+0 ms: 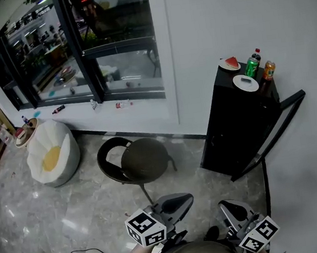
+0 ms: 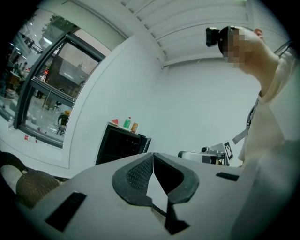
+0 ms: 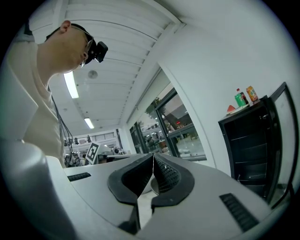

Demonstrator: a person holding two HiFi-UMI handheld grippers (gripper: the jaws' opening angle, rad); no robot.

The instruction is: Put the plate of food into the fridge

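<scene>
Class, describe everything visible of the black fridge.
The fridge is a tall black cabinet, upright on the floor against the white wall. Its door hangs open at the right. On top rest a plate with a red slice, a second plate, a green can, a bottle and an orange can.

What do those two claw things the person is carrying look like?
The left claw and the right claw are light grey shells with black, dotted pads meeting in a point. Each carries a white cube printed with black square markers. The person wears a pale top.
</scene>
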